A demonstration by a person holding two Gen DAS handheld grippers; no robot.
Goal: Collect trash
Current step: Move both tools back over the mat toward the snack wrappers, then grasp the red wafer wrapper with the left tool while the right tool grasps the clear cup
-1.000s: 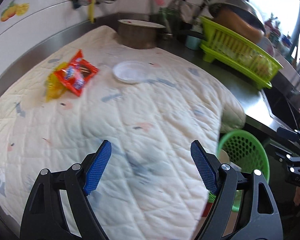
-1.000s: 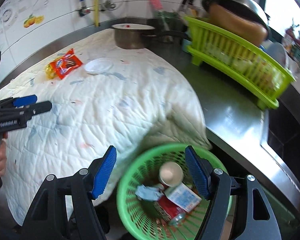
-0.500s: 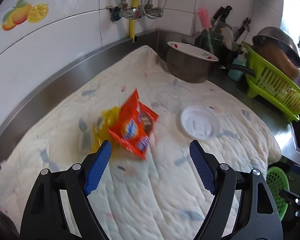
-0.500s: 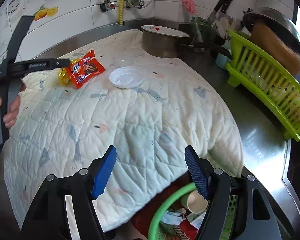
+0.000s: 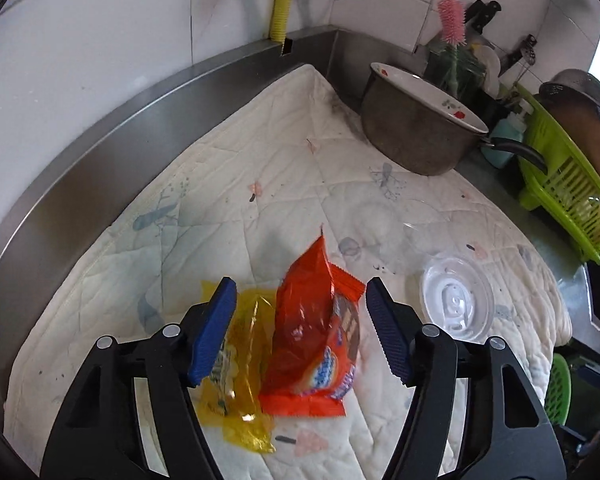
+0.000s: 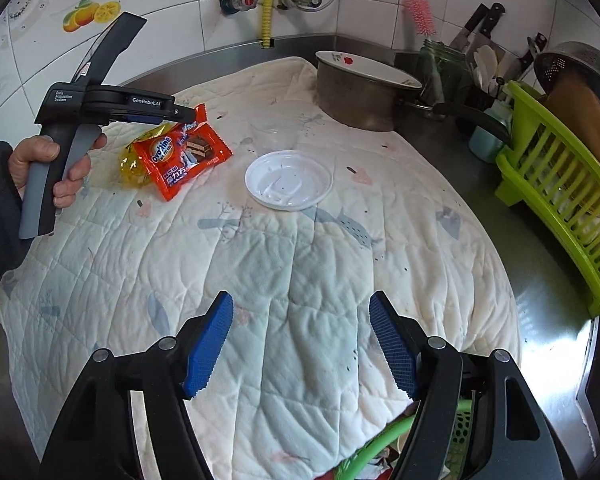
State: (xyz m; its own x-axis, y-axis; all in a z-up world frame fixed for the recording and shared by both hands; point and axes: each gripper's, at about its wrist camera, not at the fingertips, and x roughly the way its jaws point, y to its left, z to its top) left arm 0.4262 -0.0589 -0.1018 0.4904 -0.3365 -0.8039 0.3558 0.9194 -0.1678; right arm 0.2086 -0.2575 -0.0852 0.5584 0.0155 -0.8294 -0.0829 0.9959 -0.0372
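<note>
An orange snack wrapper (image 5: 316, 332) and a crumpled yellow wrapper (image 5: 240, 364) lie side by side on the quilted cloth (image 5: 260, 200). My left gripper (image 5: 300, 286) straddles both. Its jaws are closing, and the pads do not visibly press on the wrappers. A white plastic lid (image 5: 456, 300) lies just to their right. In the right wrist view the left gripper (image 6: 180, 114) hangs over the wrappers (image 6: 180, 156), with the lid (image 6: 288, 180) beside them. My right gripper (image 6: 300, 308) stands open over bare quilt. Below it shows the rim of the green trash basket (image 6: 384, 440).
A metal pot (image 6: 360, 92) stands at the quilt's far corner. Beside it are a utensil jar (image 6: 440, 68) and a lime dish rack (image 6: 560, 200) on the steel counter (image 6: 540, 300). A tiled wall with taps backs the counter. A hand (image 6: 52, 168) holds the left gripper.
The left gripper travelled across the quilt to the two wrappers and its jaws narrowed around them. The right gripper moved from above the green basket to over the quilt, still open.
</note>
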